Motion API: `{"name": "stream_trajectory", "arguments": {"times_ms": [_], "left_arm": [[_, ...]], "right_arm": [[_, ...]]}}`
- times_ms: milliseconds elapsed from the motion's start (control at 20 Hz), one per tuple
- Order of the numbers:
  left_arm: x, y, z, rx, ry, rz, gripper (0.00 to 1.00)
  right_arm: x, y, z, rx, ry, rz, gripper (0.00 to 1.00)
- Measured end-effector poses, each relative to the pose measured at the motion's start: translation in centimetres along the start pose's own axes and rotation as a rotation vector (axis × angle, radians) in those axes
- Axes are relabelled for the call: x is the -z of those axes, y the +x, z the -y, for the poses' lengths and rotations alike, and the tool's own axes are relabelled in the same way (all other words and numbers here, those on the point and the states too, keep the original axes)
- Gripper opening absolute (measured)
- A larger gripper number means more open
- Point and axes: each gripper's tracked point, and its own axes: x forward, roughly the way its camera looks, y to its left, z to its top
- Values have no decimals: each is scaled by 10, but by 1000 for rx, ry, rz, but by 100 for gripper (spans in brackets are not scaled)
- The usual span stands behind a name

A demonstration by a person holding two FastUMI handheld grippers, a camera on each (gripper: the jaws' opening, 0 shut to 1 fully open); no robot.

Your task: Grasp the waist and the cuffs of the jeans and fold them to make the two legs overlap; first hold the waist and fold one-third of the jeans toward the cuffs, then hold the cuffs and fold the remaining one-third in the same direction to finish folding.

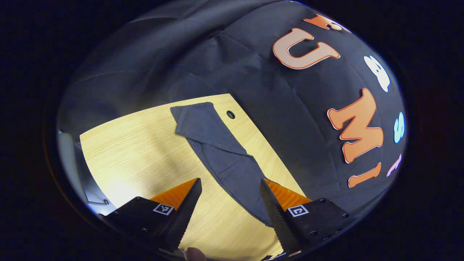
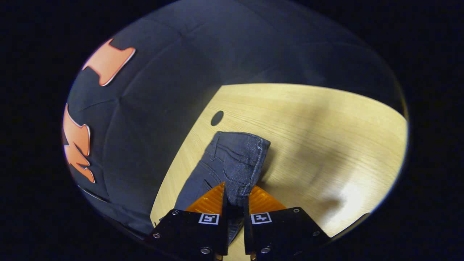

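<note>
Jeans (image 1: 221,152) lie on the wooden counter (image 1: 137,152), running from my twelve o'clock down toward five. My left gripper (image 1: 230,197) hovers with jaws spread wide above the fabric. My right gripper (image 2: 235,203) has its jaws pinched on the waist (image 2: 241,159).

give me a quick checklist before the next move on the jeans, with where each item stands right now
1. Right gripper clamped on the jeans: ok, both fingers press the denim at the waist end.
2. Left gripper holding cloth: not ok, jaws stand open above the leg, nothing between them.
3. Two legs overlapped: cannot tell; one leg appears to lie over the other, but the full length is out of sight.
4. Jeans fully on the table: ok where seen; the cuffs lie near the table hole.
5. Bare table beside the jeans for folding: ok.
</note>
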Motion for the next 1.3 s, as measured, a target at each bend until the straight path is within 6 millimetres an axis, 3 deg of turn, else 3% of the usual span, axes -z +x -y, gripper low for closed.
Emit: {"name": "stream_trajectory", "arguments": {"times_ms": [150, 350, 500, 600, 650, 800, 950, 1050, 1150, 1300], "left_arm": [[-22, 8, -17, 25, -18, -21, 98], [-67, 29, -33, 74, -24, -72, 98], [-103, 42, -43, 118, -26, -87, 98], [-121, 49, -54, 122, -11, -95, 94], [-130, 50, -57, 132, -10, -105, 98], [-155, 53, -74, 138, -15, -107, 98], [-174, 55, -87, 147, -39, -101, 98], [-180, 57, -101, 133, -46, -113, 98], [-190, 59, -111, 128, -65, -102, 98], [-197, 62, -129, 109, -88, -101, 98]], "right_arm": [[-9, -31, -43, -53, -67, 84, 17], [-7, -75, -127, -125, -189, 198, 17], [10, -95, -204, -186, -301, 246, 18], [35, -104, -248, -225, -371, 249, 17], [49, -107, -269, -244, -406, 246, 17], [101, -99, -323, -296, -552, 219, 17], [172, -77, -360, -350, -712, 124, 17], [225, -55, -373, -361, -813, 60, 17], [272, -29, -371, -346, -893, -17, 17], [312, 16, -376, -305, -1067, -75, 17]]}}
